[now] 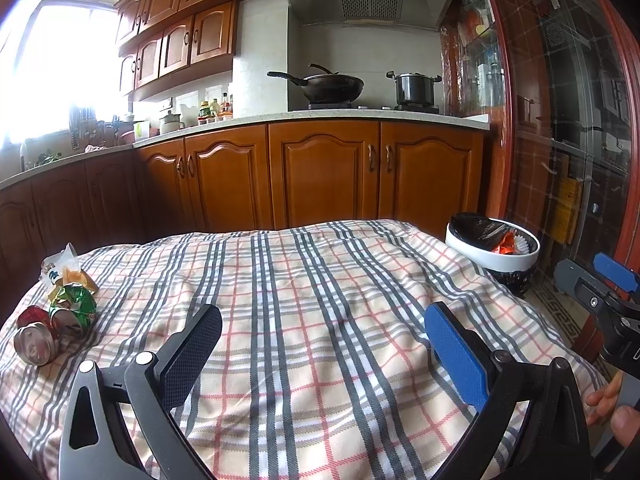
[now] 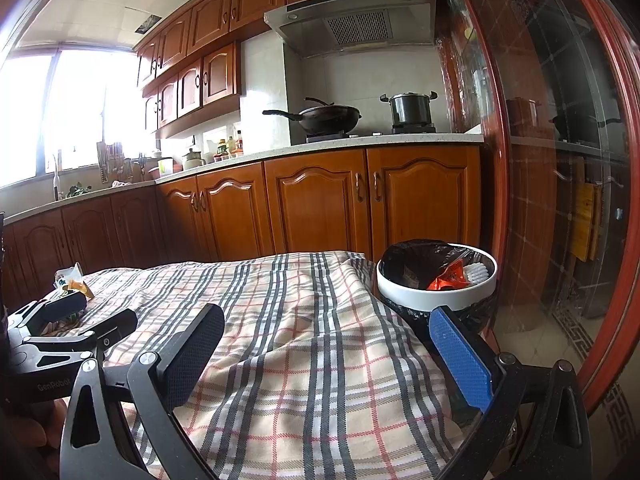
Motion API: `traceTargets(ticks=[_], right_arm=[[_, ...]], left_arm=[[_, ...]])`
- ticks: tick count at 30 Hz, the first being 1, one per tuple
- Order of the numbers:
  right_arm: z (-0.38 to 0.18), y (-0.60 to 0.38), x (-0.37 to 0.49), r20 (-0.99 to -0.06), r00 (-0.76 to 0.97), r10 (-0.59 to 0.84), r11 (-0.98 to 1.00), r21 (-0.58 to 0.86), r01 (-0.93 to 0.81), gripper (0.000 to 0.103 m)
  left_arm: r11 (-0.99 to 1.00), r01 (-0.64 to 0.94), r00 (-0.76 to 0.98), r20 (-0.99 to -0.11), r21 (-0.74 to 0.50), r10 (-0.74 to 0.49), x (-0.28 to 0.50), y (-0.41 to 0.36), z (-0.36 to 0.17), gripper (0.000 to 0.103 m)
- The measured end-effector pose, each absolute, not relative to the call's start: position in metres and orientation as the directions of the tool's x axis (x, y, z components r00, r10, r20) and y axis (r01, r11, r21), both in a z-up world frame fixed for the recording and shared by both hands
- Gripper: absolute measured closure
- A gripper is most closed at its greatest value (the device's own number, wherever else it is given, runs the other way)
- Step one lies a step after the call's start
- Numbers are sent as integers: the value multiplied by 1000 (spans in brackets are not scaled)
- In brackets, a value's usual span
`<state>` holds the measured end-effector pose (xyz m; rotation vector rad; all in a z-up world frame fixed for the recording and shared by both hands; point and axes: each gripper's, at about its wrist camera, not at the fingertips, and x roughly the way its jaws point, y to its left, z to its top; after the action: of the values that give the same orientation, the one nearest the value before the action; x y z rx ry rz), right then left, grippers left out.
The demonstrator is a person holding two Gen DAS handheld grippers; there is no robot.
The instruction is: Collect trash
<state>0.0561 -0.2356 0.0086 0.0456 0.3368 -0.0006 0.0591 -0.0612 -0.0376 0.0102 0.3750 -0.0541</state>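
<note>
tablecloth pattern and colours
Plaid tablecloth: cream ground crossed by grey and red stripes, clearest in the left wrist view.

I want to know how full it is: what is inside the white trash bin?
The white trash bin holds a black liner, an orange wrapper and a white pleated paper piece. Anything beneath them is hidden.

In front of me a table wears a plaid cloth that fills the lower middle of my left view. At its far left edge lie two crushed cans, a crumpled green wrapper touching them, and a pale torn packet just behind.
</note>
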Motion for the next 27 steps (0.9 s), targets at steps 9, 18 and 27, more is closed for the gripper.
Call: traceTargets(ticks=[9,18,27], right_arm=[[12,-235,56,-327,945,10,999,45,5,0],[16,-234,56,-329,944,13,999,48,2,0],[15,-236,60,-335,942,23,999,54,-5,0]], left_arm=[[998,59,928,-369,-1,-56,60,-61,-37,1],[998,61,927,-371,-2,-58,60,-61,-37,1],[998,63,925,-376,-2,-59,65,-59,-37,1]])
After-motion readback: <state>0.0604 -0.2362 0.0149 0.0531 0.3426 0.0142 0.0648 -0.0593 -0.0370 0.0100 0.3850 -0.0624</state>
